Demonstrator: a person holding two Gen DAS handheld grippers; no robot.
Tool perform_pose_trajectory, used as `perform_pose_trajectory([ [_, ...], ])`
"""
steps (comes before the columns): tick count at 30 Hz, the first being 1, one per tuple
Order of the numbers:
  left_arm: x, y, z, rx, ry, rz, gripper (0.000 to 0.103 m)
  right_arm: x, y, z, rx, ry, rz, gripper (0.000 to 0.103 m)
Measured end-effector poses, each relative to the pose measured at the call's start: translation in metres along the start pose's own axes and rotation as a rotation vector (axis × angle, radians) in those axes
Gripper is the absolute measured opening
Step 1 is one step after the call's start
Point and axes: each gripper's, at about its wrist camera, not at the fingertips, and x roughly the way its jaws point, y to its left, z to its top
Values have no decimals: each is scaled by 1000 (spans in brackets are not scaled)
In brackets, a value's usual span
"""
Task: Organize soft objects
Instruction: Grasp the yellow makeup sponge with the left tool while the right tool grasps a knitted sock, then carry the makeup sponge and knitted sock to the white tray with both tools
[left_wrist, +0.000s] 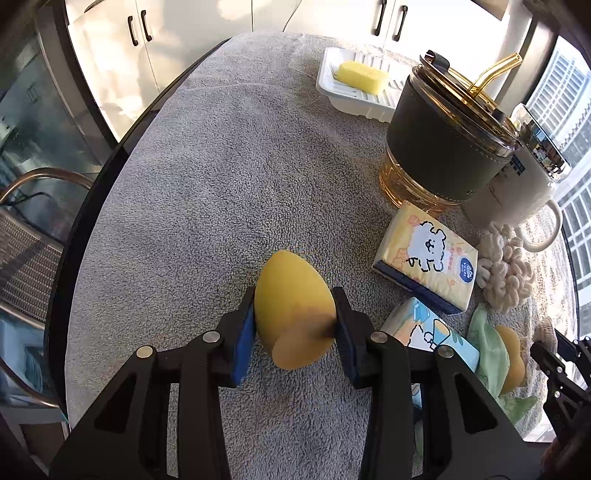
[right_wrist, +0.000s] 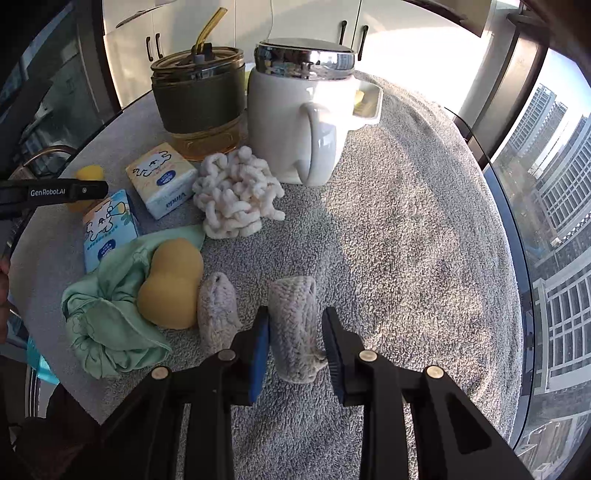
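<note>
My left gripper (left_wrist: 295, 306) is shut on a yellow egg-shaped sponge (left_wrist: 291, 295), its blue pads pressing both sides a little above the grey towel-covered table (left_wrist: 221, 184). My right gripper (right_wrist: 295, 314) is shut on a rolled grey-white cloth (right_wrist: 293, 325) that lies on the towel. A second grey roll (right_wrist: 218, 310) lies just left of it. Beside that sit a tan gourd-shaped sponge (right_wrist: 171, 284) and a crumpled green cloth (right_wrist: 107, 325). A cream chunky knitted piece (right_wrist: 236, 195) lies farther back.
Two tissue packs (right_wrist: 160, 177) (right_wrist: 107, 229) lie at the left. Behind them stand a dark-sleeved tumbler with a straw (right_wrist: 199, 96) and a white lidded mug (right_wrist: 295, 122). A white tray (left_wrist: 332, 92) holding a yellow sponge block (left_wrist: 364, 75) sits at the far edge.
</note>
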Motion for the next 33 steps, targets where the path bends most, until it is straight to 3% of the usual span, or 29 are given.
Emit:
perform_pose_trajectory([
  [12,-31,15,4,11,-100,117,36,-8,-55,18,170,-41,-21,30],
  [33,15,69,80,-66,-88,219,36,16,-135,94,283,-62,-103,30],
])
